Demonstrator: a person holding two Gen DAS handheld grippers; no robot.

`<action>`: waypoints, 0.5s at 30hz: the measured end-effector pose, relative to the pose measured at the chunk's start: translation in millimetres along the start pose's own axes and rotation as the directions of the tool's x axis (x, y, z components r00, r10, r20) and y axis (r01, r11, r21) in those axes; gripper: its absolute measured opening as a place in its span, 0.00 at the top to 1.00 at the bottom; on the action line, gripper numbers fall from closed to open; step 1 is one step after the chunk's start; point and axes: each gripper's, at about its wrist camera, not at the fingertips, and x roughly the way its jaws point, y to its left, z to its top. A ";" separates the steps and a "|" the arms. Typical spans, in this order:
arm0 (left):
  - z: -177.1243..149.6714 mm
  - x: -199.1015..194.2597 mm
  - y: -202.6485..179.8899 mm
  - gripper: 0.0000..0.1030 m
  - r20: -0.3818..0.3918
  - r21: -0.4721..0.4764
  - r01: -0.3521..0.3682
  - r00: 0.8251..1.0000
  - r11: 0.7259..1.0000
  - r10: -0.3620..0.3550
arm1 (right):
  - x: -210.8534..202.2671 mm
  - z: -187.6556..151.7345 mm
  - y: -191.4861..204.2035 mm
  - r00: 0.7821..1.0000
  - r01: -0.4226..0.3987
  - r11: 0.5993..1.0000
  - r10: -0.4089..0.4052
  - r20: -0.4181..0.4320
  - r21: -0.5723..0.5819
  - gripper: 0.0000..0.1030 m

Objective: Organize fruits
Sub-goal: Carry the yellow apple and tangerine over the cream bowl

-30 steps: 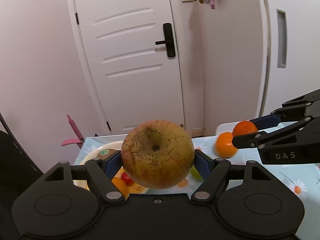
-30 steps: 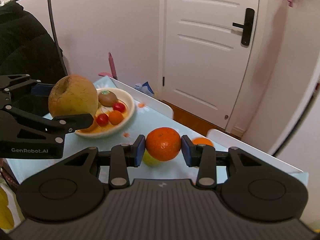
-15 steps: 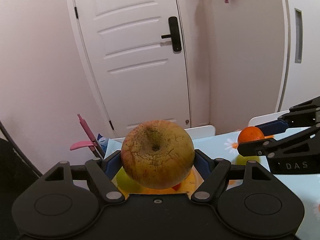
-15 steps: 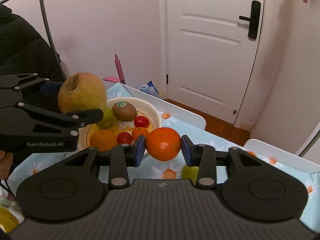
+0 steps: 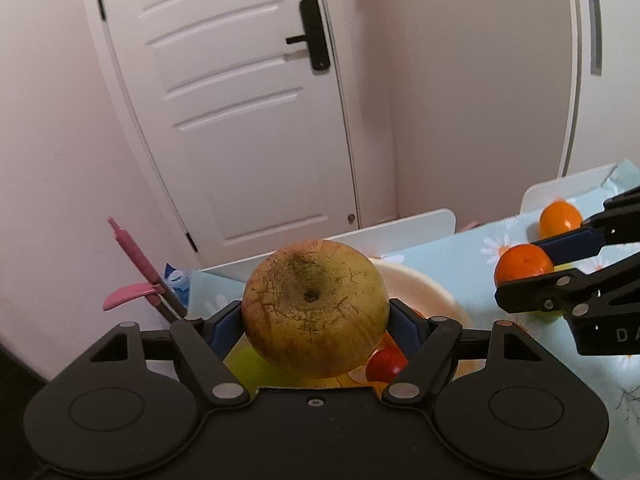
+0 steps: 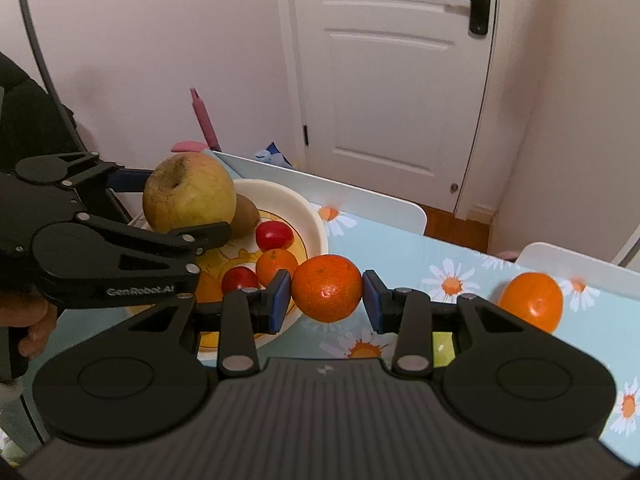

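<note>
My left gripper is shut on a large yellow-brown apple and holds it above the cream bowl. The apple also shows in the right wrist view, over the bowl. The bowl holds a kiwi, cherry tomatoes and a small orange. My right gripper is shut on an orange just right of the bowl's rim, above the table. It shows in the left wrist view too.
Another orange and a small green fruit lie on the daisy-print tablecloth to the right. White chair backs stand at the table's far edge. A white door is behind.
Both grippers have moved toward the bowl with their fruit. The apple now hangs over the bowl and the held orange is close to its right rim.
</note>
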 end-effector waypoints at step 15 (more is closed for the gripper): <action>-7.3 -4.2 -7.4 0.05 0.013 0.045 0.009 1.000 0.999 -0.010 | 6.8 4.3 -9.1 1.000 -0.008 1.000 0.008 -0.029 -0.010 0.48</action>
